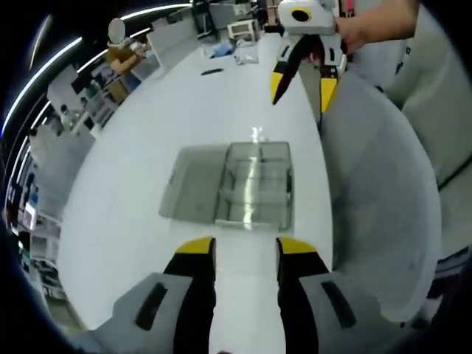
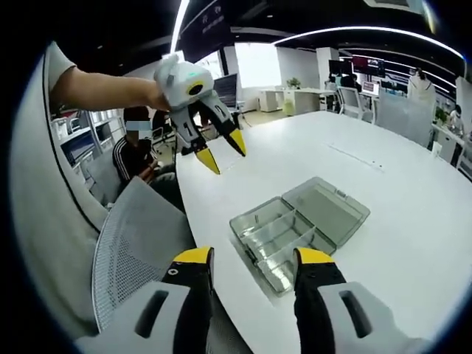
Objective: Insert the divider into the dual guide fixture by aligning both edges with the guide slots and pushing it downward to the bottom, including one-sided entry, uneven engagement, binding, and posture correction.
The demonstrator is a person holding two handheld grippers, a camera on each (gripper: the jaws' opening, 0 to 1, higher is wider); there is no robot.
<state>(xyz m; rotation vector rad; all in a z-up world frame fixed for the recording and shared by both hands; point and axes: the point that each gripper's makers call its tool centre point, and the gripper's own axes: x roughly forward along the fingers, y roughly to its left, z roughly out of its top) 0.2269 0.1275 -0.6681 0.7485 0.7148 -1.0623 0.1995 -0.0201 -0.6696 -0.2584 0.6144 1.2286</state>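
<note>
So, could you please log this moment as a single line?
left gripper: open, empty | right gripper: open, empty | clear compartment box: lid open, on white table | divider: not yet held

White bench [image 1: 147,169] carrying clear plastic compartment box [image 1: 254,193], lid [image 1: 193,190] lying open flat beside tray, hinged along one side. Box sitting near bench edge, close to grey mesh chair back. In right gripper view, box [image 2: 284,237] resting on bench [image 2: 398,214] with open lid [image 2: 328,210] on far side. Small dark items and clear bags lying at far end of bench [image 1: 221,55], too small to identify.
</note>
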